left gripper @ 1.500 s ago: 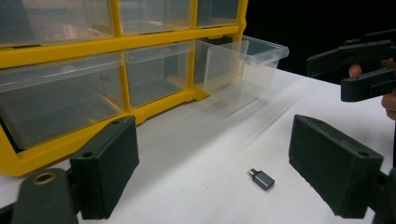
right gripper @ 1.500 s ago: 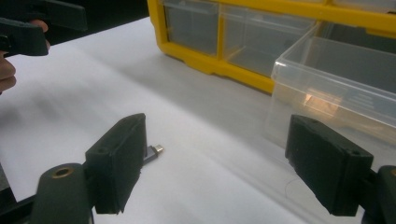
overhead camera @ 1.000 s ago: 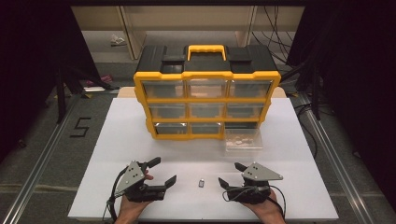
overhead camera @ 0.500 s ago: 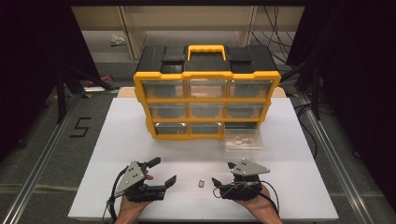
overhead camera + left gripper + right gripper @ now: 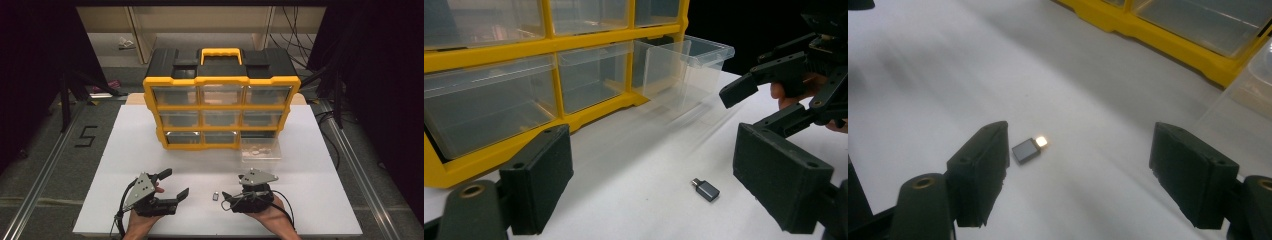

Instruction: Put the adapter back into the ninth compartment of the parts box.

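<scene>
Closing in with the right tool [image 5: 1078, 175] spread wide, centring the small adapter [image 5: 1026, 149] between the pads, lowering to the bench [image 5: 923, 85] before clenching.

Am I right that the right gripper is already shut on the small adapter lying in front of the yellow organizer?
Not quite: the right gripper is open. The right gripper view shows the adapter lying free on the table between the jaws, in front of the organizer.

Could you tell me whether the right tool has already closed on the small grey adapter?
No, the right tool stands open, and the small grey adapter lies on the white table beside one jaw.
</scene>
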Motion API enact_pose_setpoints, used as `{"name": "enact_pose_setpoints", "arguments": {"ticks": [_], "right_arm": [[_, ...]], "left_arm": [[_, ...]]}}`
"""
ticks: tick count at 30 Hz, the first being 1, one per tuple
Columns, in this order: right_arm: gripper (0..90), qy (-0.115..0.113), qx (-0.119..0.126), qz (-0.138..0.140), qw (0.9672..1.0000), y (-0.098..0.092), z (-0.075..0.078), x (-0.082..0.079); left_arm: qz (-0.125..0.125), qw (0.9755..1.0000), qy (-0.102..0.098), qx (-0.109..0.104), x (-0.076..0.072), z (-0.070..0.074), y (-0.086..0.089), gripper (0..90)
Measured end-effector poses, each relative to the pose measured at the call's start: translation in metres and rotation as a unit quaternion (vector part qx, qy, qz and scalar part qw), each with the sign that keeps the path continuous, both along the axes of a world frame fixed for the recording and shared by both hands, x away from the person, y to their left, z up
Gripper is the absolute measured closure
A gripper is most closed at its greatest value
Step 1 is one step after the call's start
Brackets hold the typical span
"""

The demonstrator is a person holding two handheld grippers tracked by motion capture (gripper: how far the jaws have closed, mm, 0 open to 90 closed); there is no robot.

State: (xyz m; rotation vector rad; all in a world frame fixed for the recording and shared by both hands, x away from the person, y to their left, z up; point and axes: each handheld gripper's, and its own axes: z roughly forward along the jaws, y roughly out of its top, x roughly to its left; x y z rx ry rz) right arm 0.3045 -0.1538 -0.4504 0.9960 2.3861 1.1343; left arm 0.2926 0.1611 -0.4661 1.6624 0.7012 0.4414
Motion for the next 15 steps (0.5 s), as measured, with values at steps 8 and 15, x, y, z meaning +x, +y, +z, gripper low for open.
{"name": "enact_pose_setpoints", "arguments": {"ticks": [8, 15], "right_arm": [[25.0, 0.007, -0.009, 0.004, 0.9999, 0.005, -0.001, 0.004], [25.2, 0.015, -0.018, 0.006, 0.9997, 0.012, -0.003, 0.007]], "left_arm": [[0.001, 1.0000, -0.002, -0.001, 0.000, 0.000, 0.000, 16.3], [0.002, 1.0000, -0.002, -0.001, 0.000, 0.000, 0.000, 16.3]]}}
